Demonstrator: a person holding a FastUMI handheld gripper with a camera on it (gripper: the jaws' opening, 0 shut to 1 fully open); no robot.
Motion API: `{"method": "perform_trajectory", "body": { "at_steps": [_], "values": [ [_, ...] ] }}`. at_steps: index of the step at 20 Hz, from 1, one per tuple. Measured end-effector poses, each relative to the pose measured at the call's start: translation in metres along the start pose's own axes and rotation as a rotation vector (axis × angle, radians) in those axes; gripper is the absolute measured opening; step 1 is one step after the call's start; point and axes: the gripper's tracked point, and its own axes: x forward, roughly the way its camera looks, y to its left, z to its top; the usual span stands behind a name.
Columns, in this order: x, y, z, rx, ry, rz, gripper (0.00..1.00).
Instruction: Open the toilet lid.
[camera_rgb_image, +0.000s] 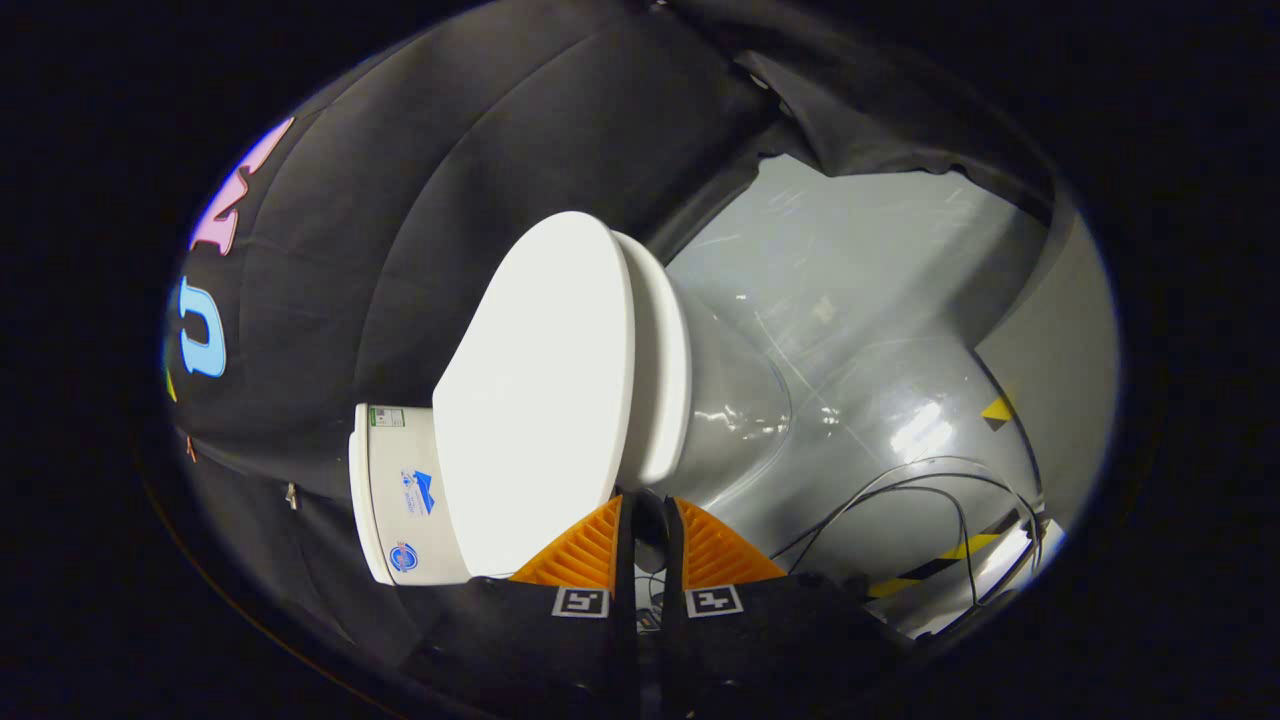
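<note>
So the camera's rolled over sideways here, everything looks tipped. Biggest thing beyond the jaws is the black cloth booth wall (420, 200), draped in folds off to the left and over the top. To the right of the jaws and further out is the glossy grey floor (860, 300), with glare spots on it.

Then the white ceramic toilet (720, 390) sits straight ahead of the jaws. Its smooth white oval plastic lid (540, 390) is down flat on the seat, so it's closed, and its broad top face spreads just ahead and to the left of the jaw tips. The lid's near edge lies right at the tips; can't tell if it's actually touching. The white cistern (400, 490) with a few small stickers is left of the jaws, against the cloth.

Thin black cables (930, 500) loop over the floor to the right of the jaws, near some yellow-and-black hazard tape (930, 570).

The gripper (646, 505) has its jaws nearly together, just a narrow gap between them, and nothing is held in that gap.
</note>
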Motion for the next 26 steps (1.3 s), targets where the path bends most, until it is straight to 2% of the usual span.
{"method": "perform_trajectory", "body": {
  "at_steps": [8, 15, 19, 23, 26],
  "values": [
    [-0.037, 0.045, 0.007, -0.240, -0.072, 0.025, 0.13],
    [-0.087, 0.134, 0.002, -0.344, -0.137, 0.209, 0.08],
    [-0.107, 0.184, -0.008, -0.486, -0.182, 0.275, 0.11],
    [-0.119, 0.225, -0.020, -0.683, -0.258, 0.250, 0.13],
    [-0.127, 0.238, -0.023, -0.834, -0.322, 0.204, 0.13]
  ]
}}
